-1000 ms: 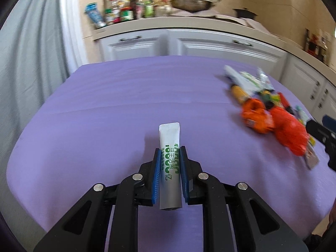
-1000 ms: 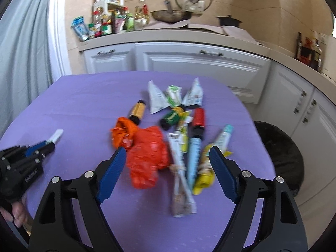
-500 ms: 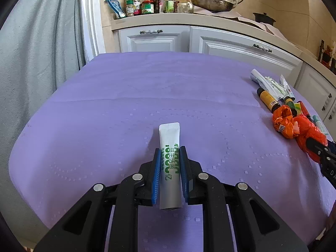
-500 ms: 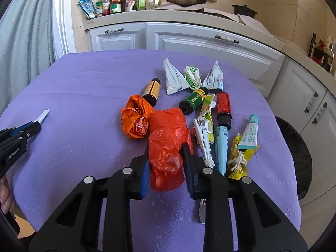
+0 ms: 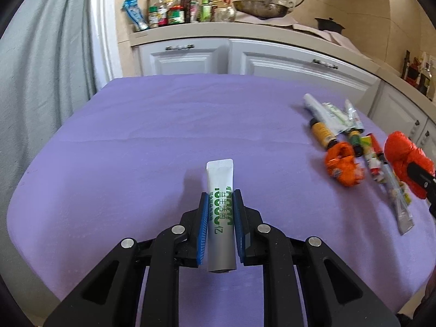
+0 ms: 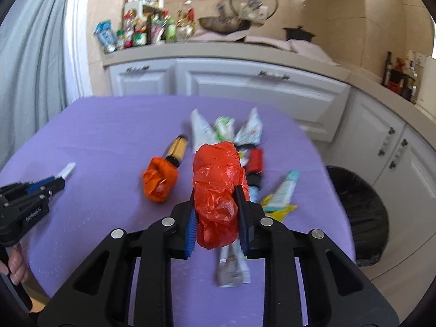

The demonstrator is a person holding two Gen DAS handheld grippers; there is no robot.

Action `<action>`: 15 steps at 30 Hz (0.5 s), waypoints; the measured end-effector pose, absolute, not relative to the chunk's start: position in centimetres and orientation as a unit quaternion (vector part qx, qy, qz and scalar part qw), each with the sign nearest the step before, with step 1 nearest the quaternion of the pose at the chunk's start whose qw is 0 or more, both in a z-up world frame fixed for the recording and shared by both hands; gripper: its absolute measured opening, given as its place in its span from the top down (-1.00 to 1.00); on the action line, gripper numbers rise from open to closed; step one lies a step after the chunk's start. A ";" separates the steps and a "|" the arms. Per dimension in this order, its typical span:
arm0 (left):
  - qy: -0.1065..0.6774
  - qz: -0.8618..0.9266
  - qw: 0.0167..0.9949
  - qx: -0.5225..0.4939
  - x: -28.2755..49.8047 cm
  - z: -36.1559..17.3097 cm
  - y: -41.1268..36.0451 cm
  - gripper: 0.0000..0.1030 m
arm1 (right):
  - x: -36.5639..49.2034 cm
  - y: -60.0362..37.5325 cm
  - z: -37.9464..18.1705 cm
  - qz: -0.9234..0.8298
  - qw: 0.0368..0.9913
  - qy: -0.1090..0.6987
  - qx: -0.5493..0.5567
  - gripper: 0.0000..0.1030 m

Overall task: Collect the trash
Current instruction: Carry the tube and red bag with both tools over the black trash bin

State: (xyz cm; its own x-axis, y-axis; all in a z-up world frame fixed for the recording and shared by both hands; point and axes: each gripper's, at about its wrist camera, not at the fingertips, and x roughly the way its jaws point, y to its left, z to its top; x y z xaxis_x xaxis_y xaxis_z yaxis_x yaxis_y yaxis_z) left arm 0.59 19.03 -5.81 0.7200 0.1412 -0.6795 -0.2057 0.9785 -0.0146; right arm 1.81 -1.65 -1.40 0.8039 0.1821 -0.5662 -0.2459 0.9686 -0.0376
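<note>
Both tongs are loaded: the left tongs [image 5: 220,212] are clenched on a white tube [image 5: 220,190] with green print, gripped across its middle so the flat end pokes forward, well to the left of the trash pile [image 6: 231,147]. Over that pile, the right tongs [image 6: 216,212] are squeezed narrowly around a crumpled red plastic bag [image 6: 218,188], its bulk bulging above the pads (a soft thing, so it likely needs this tight pinch). The pile sits on the purple worktop [image 5: 163,125], and a black-lined bin [image 6: 359,212] stands just right of it, probably where both loads go.
</note>
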 end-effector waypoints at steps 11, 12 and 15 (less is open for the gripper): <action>0.322 0.000 0.946 -0.027 3.9 -2.0 10.4 0.64 | 2.7 -11.2 2.3 0.013 0.971 0.236 -0.020 0.54; 0.316 -0.014 0.948 -0.023 4.5 -1.5 9.0 0.64 | 2.9 -11.9 2.3 0.005 0.972 0.234 -0.019 0.54; 0.304 -0.037 0.952 -0.014 5.5 -0.8 6.1 0.64 | 3.9 -14.4 2.2 -0.019 0.973 0.232 -0.011 0.54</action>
